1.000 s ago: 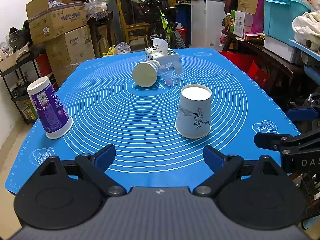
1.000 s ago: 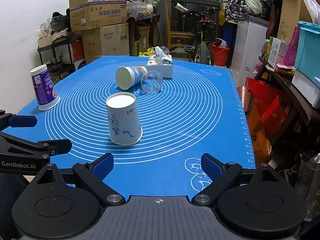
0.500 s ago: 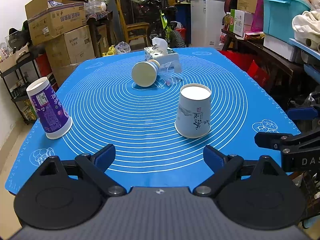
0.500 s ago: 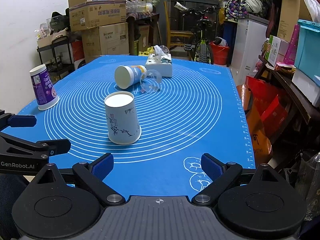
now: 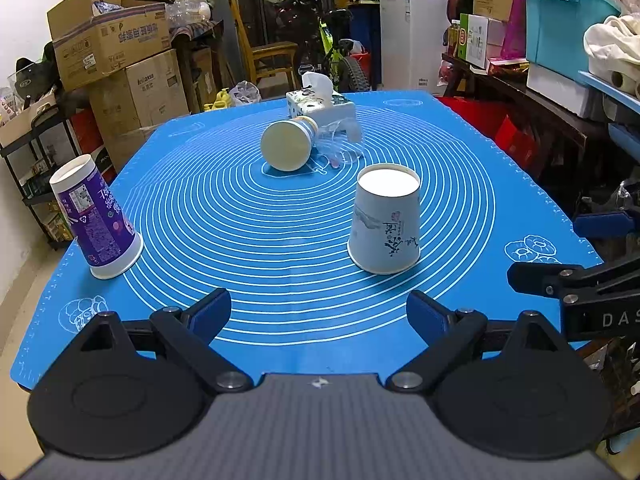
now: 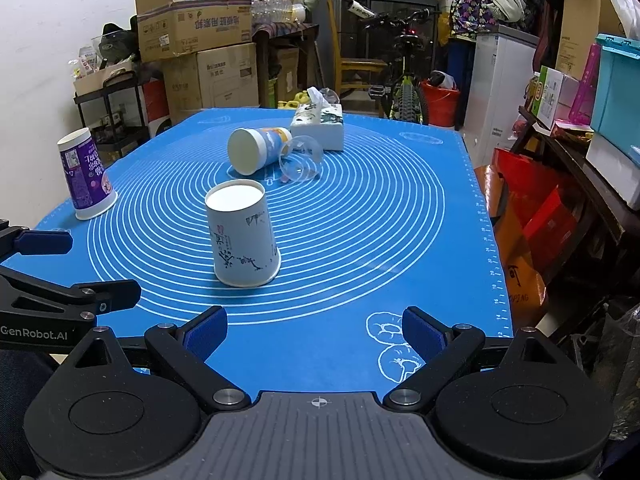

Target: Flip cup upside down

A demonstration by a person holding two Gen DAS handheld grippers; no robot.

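A white paper cup with ink drawings (image 5: 386, 222) (image 6: 242, 236) stands upside down on the blue mat (image 5: 248, 216) (image 6: 380, 220), rim down. A purple cup (image 5: 94, 218) (image 6: 84, 174) stands upside down at the mat's left edge. A third cup (image 5: 288, 142) (image 6: 256, 150) lies on its side at the back, beside a clear plastic cup (image 6: 300, 158). My left gripper (image 5: 320, 314) is open and empty, near the mat's front edge. My right gripper (image 6: 316, 332) is open and empty, right of the white cup and short of it.
A tissue box (image 5: 320, 104) (image 6: 318, 122) sits at the back of the mat. Cardboard boxes (image 6: 196, 40), a bicycle (image 6: 404, 80), a white cabinet (image 6: 500, 80) and shelves with bins (image 5: 568, 28) surround the table.
Both grippers have eased slightly toward the mat, so the white cup looks a little nearer. No object has moved.
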